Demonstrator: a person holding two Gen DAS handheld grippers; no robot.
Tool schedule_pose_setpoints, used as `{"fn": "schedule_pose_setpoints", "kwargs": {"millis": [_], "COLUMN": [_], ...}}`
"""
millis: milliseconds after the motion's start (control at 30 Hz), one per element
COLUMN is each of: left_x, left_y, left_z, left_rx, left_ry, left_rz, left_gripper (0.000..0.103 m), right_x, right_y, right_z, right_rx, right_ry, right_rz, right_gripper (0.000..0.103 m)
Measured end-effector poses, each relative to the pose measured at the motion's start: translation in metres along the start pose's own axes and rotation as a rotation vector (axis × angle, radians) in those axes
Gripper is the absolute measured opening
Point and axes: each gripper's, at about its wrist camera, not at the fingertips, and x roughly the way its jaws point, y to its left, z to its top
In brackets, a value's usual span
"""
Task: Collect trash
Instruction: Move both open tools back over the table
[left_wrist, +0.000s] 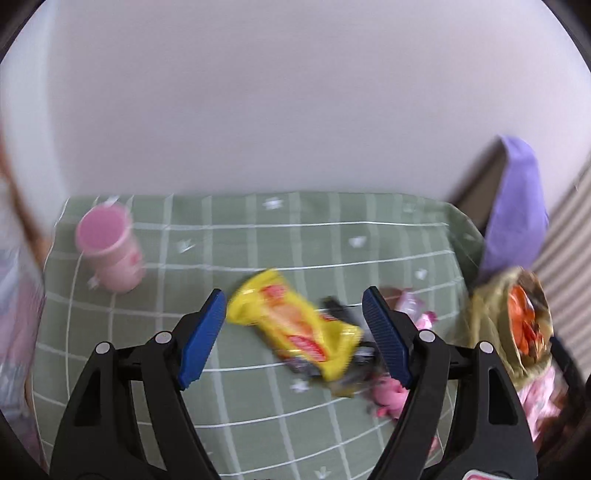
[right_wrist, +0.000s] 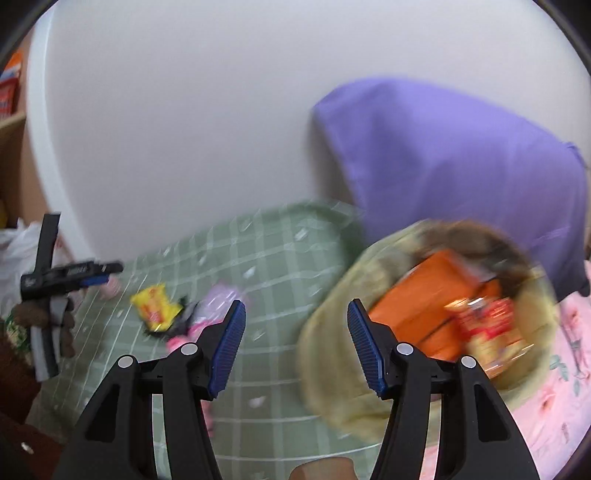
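A yellow snack wrapper (left_wrist: 295, 325) lies on the green checked cloth (left_wrist: 258, 236), on top of a dark wrapper (left_wrist: 341, 308) and next to pink wrappers (left_wrist: 410, 304). My left gripper (left_wrist: 295, 325) is open, its blue pads on either side of the yellow wrapper, just above it. The same pile (right_wrist: 157, 306) shows in the right wrist view. My right gripper (right_wrist: 295, 347) is open and empty, beside a yellowish bag (right_wrist: 332, 369) holding orange and red packets (right_wrist: 432, 314). The left gripper also shows at the left of the right wrist view (right_wrist: 74, 275).
A pink cup (left_wrist: 109, 247) stands at the cloth's far left. A purple cushion (right_wrist: 454, 162) leans by the white wall behind the bag. Pink flowered fabric (right_wrist: 554, 398) lies to the right. A shelf (right_wrist: 11, 110) stands at far left.
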Motion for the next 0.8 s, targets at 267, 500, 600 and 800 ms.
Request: {"fn": "schedule_pose_setpoints", "kwargs": {"millis": [267, 500, 600, 800], "left_x": [0.027, 0.077, 0.080, 0.048], "left_y": [-0.034, -0.070, -0.060, -0.031], "left_z": [-0.012, -0.006, -0.011, -0.038], "left_rx": [0.158, 0.325, 0.333, 0.299], "left_ry": [0.076, 0.201, 0.251, 0.323], "left_rz": [-0.202, -0.188, -0.133, -0.098], "left_gripper": [0.072, 0.072, 0.072, 0.072], "right_x": [0.031, 0.045, 0.055, 0.091], "right_y": [0.045, 0.035, 0.036, 0.055], "right_z": [-0.030, -0.045, -0.050, -0.045], "right_rx": [-0.075, -0.083, -0.112, -0.138], "right_ry": [0.156, 0.238, 0.239, 0.255], "right_rz": [0.042, 0.039, -0.005, 0.101], "right_gripper": [0.054, 0.054, 0.054, 0.054]}}
